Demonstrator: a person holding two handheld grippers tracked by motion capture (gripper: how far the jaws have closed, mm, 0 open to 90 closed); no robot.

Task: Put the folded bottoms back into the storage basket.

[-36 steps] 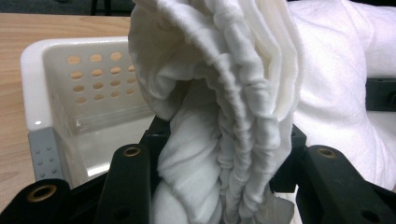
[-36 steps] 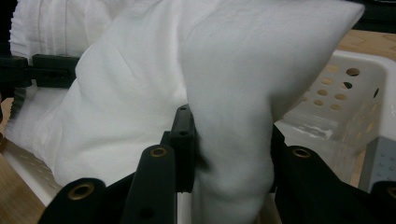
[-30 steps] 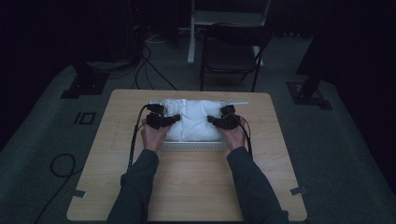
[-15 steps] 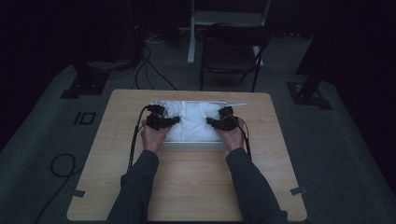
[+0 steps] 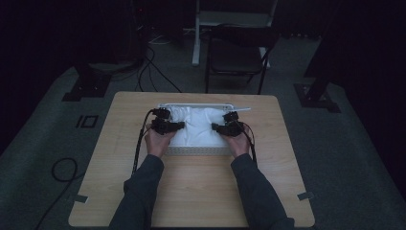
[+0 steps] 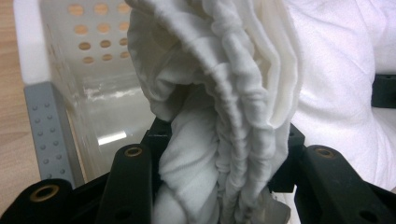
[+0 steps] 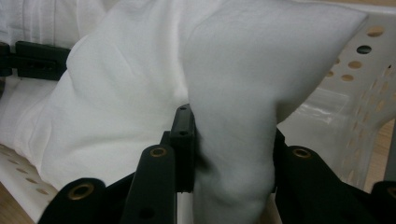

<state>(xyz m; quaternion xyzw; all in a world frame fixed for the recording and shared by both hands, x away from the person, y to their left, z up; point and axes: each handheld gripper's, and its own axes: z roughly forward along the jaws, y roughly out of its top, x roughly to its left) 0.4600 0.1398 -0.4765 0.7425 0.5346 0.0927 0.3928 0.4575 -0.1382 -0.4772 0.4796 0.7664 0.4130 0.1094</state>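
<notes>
Work in hand: I am holding a white cloth (image 5: 197,125) at two places, over a white perforated basket (image 5: 196,150) that sits on the far half of the wooden table (image 5: 191,191).

Left gripper (image 6: 219,196): my jaws are clamped on a thick, bunched ridge of the cloth; the gathered folds rise straight out from between them, with the basket's holed wall behind and a grey corner post (image 6: 46,126) beside it.

Right gripper (image 7: 233,186): my jaws are closed on a smoother fold of the same cloth, which tents up above them against the basket's far wall.

What has just changed: very little. Compared with half a second and a second ago, both hands sit at nearly the same spots at the basket's left and right ends; the right one looks drawn a touch inward. The cloth has not left the basket.

Where the cloth is: its bulk lies inside the basket, between my two grippers, with only the pinched parts raised.

What that means: I judge both grips are now set, and the lift out of the basket is the step about to come, not yet begun.

Risk: the left bite is bulky and uneven, so some folds could slip free when I pull.
</notes>
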